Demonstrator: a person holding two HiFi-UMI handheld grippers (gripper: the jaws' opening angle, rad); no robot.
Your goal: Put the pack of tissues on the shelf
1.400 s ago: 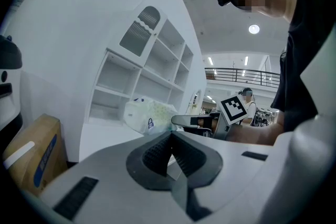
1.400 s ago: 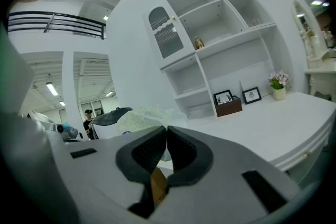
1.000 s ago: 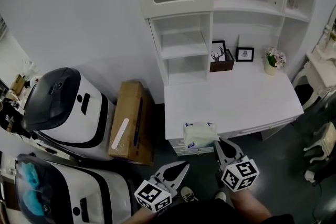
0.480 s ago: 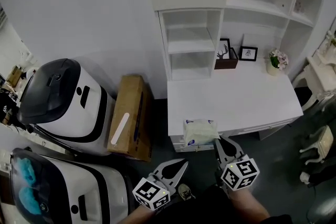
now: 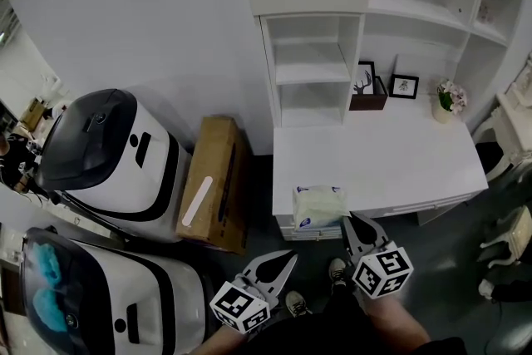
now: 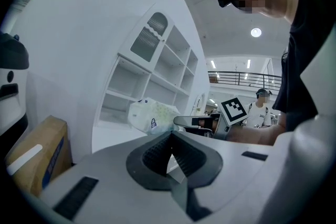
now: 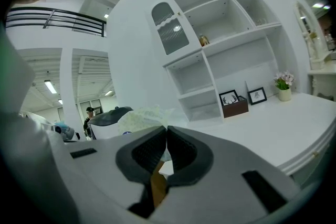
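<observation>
The pack of tissues [image 5: 318, 207], pale green with a blue label, hangs over the front edge of the white desk [image 5: 399, 155]. My right gripper [image 5: 347, 219] is shut on the pack's near edge; in the right gripper view the pack [image 7: 143, 117] bulges just past the closed tips [image 7: 166, 128]. My left gripper [image 5: 290, 257] hangs lower left of the pack, shut and empty. In the left gripper view its tips [image 6: 169, 137] meet, with the pack [image 6: 149, 115] beyond them. The white shelf unit [image 5: 312, 72] with open compartments stands at the desk's back left.
On the desk's back stand two picture frames [image 5: 406, 86], a brown box [image 5: 370, 102] and a small flower pot [image 5: 449, 101]. A cardboard box [image 5: 212, 183] leans on the floor left of the desk. Two white-and-black machines [image 5: 108, 154] fill the left side.
The head view has shifted a little, so the shelf and desk sit further right. Both grippers and the pack keep nearly the same place; the right stays shut on the pack.
</observation>
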